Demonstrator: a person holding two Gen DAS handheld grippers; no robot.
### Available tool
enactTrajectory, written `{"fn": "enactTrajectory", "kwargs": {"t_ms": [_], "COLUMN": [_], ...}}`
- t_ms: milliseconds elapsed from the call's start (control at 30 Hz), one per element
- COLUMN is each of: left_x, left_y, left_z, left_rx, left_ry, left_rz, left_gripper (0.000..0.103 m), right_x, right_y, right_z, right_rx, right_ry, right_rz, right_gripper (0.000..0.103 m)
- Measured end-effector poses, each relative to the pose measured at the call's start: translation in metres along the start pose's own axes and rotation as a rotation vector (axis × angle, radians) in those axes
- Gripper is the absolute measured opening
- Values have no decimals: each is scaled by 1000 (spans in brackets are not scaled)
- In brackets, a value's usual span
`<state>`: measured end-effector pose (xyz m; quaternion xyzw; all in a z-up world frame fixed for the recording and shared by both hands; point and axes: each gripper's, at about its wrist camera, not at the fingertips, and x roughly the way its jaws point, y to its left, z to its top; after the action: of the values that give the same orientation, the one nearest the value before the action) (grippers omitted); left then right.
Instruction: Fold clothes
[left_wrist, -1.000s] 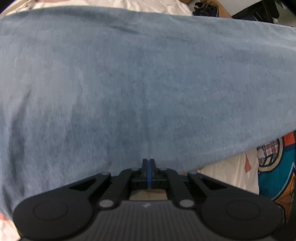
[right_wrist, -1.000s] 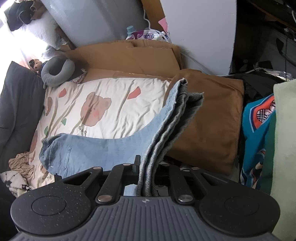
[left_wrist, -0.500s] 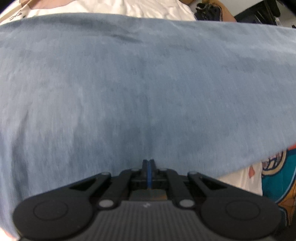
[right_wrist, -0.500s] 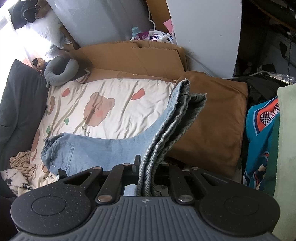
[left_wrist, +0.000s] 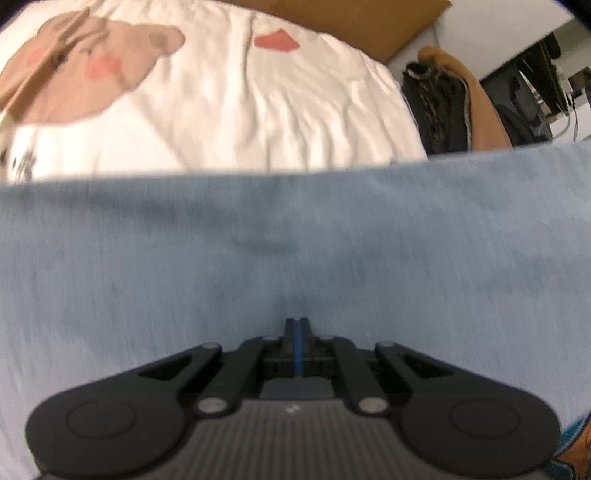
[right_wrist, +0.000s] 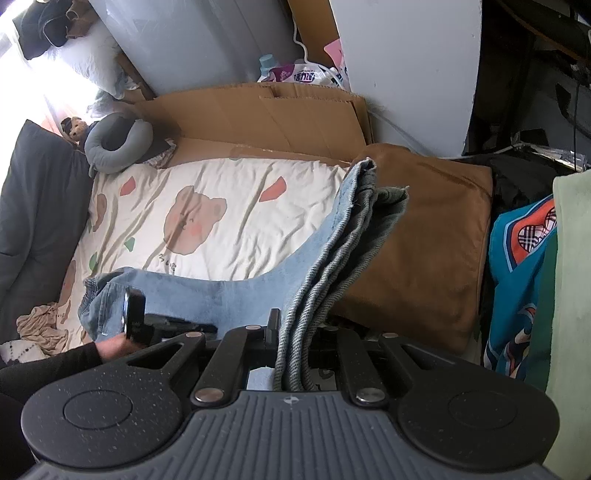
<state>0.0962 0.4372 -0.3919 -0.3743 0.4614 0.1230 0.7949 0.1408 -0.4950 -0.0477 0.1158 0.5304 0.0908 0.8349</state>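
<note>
The right gripper (right_wrist: 291, 332) is clamped on a bunched stack of light-blue denim jeans (right_wrist: 332, 258), the layered hems rising from between its closed jaws and fanning out above them. From that pinch the jeans stretch down and to the left across a cream bedsheet (right_wrist: 221, 177) printed with bears, their waistband end lying near the left gripper (right_wrist: 135, 314), which appears in the right wrist view at the end of a black sleeve (right_wrist: 48, 365). In the left wrist view that gripper's jaws are pressed fully together on the denim, which spreads taut and blurred as a wide blue band across the frame; the fingertips meet at the cloth's near edge. Beside the raised hems lies a brown cushion (right_wrist: 424, 251), with a teal printed fabric (right_wrist: 517, 280) and a pale green cloth (right_wrist: 572, 295) to its right. Farther back, flattened cardboard (right_wrist: 258, 114) leans against the wall, and a grey neck pillow (right_wrist: 118, 144) rests at the bedsheet's far left corner.
</note>
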Motion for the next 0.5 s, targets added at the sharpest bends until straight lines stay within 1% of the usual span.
{"fn": "enactTrajectory", "kwargs": {"t_ms": [67,133,233,333,400,467,500], "left_x": [-3,2,1,12,42,82,91], "left_y": [-24,-52,-79,-106,-131,-169,-180], "left_z": [6,0,17,18,33,60,66], "left_rx": [9,7,-6,-16,-13,-12,-17], "left_ry": [-13,-33,-62,-89,-85,-83,-85], "left_rz": [16,42,80,110,124,137,140], "left_gripper": [1,1,1,1,2,2,2], "right_x": [-1,-1,-1,-1,-1,-1,-1], "right_y": [3,7,12,18,22,29,33], "right_z": [1,2,4,7,9,13,15], "right_rx": [-5,-13,-17,-18,-18,-20,-24], "right_ry": [-6,-7,-2,0,1,6,9], "right_rz": [-2,0,4,11,17,29,38], "right_gripper": [8,8,8,8,8,8,8]}}
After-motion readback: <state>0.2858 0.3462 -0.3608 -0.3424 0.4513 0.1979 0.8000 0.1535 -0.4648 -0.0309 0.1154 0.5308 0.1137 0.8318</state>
